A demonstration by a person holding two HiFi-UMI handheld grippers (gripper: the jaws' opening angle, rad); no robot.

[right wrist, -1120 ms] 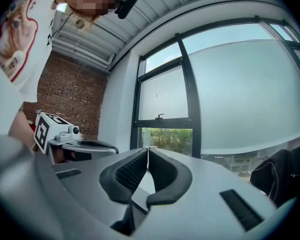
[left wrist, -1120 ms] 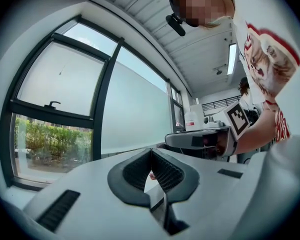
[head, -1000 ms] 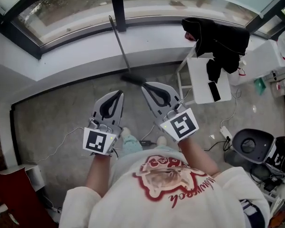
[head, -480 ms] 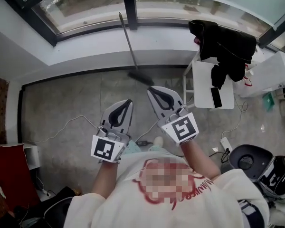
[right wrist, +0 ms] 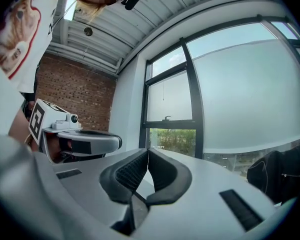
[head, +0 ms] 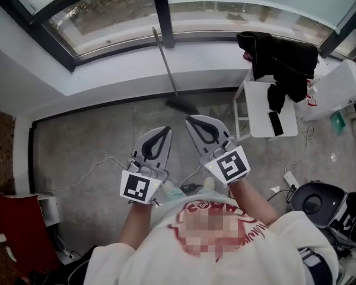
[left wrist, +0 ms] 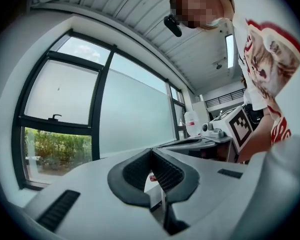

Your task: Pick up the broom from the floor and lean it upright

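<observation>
While pressed together on nothing, left gripper (head: 165, 129) and right gripper (head: 190, 119) apart from upright broom (head: 168, 70), its bristles indistinct.

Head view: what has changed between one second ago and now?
The left gripper and the right gripper have drawn slightly back from the broom, and the left one has come nearer the right. Nothing was grasped or released: both are shut and empty. The broom leans upright against the window ledge as before.
</observation>
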